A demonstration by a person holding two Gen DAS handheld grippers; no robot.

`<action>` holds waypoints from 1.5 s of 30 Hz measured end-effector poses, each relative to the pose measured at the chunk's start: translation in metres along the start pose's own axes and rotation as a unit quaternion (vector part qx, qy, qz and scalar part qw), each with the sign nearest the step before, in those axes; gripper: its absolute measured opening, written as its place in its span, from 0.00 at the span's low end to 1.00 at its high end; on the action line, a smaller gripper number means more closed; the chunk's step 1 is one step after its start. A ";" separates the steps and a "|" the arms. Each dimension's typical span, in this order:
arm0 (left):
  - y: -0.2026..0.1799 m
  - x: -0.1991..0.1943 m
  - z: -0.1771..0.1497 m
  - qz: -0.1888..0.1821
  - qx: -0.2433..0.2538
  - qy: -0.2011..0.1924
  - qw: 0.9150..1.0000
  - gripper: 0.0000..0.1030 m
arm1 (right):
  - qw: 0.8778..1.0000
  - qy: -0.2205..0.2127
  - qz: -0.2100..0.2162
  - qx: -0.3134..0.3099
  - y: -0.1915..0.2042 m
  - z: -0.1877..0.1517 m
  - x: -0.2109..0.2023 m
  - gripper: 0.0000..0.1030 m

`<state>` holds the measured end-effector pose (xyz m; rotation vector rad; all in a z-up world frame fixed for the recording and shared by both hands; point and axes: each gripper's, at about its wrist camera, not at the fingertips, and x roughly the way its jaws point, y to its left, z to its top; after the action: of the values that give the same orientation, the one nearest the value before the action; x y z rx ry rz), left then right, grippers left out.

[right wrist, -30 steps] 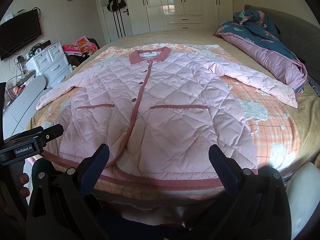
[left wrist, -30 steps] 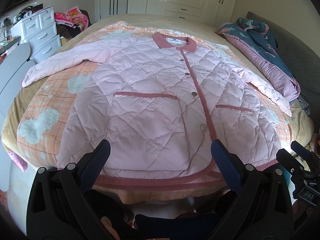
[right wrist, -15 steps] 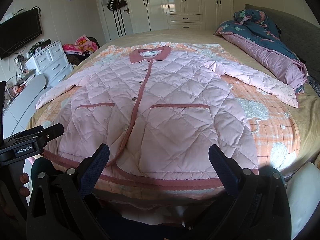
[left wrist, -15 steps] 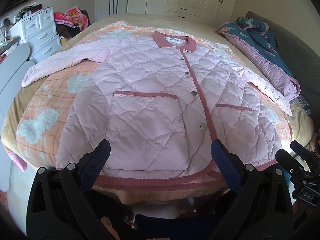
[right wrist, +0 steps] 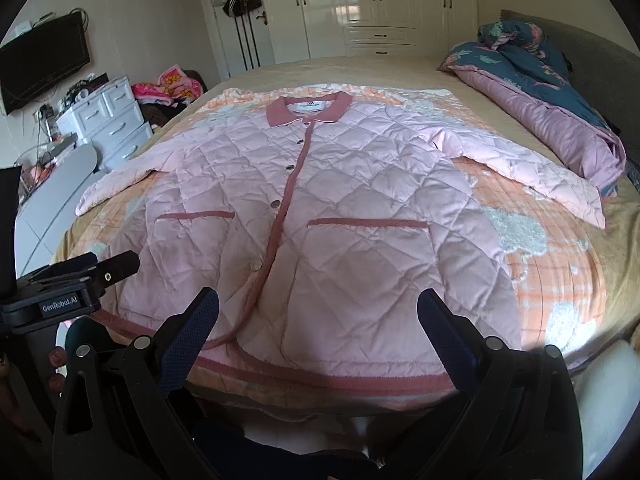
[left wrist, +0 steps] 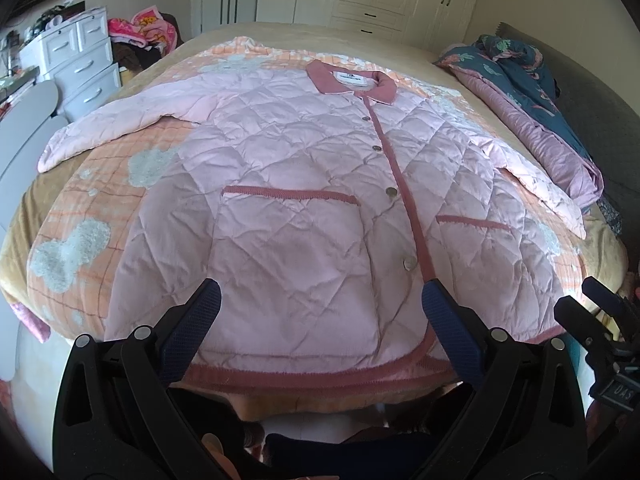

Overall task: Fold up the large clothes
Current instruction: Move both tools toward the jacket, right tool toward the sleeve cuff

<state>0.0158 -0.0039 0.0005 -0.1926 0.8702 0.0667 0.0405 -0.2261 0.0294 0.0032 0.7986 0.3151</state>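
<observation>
Two grippers hovered at bottom of frame, above near hem: left gripper (left wrist: pixel 320 320) jaws spread wide, empty; right gripper (right wrist: pixel 318 318) same. Risk: puffy quilting could slip from pinch, or only top layer get caught (fold would skew). Pink quilted jacket (right wrist: pixel 320 220) lay flat, buttoned, centre frame on bed (right wrist: pixel 608 248), sleeves spread left and right, rose trim.

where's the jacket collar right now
The collar is at the far end of the jacket, up the middle of the bed toward the wardrobes; both views show it above the button line, left of the rumpled quilt.
</observation>
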 end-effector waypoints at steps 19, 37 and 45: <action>0.005 0.017 0.061 0.010 -0.023 -0.015 1.000 0.92 | 1.000 0.007 0.019 0.002 -0.005 0.066 0.031 0.96; -0.015 0.034 0.116 -0.006 -0.022 -0.018 1.000 0.92 | 1.000 -0.002 0.010 0.022 -0.021 0.132 0.053 0.96; -0.029 0.040 0.143 -0.017 -0.019 -0.019 1.000 0.92 | 0.999 -0.009 0.006 0.040 -0.038 0.153 0.060 0.96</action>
<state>0.1538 -0.0055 0.0637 -0.2408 0.8284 0.0550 0.1979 -0.2282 0.0897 0.0864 0.7926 0.2926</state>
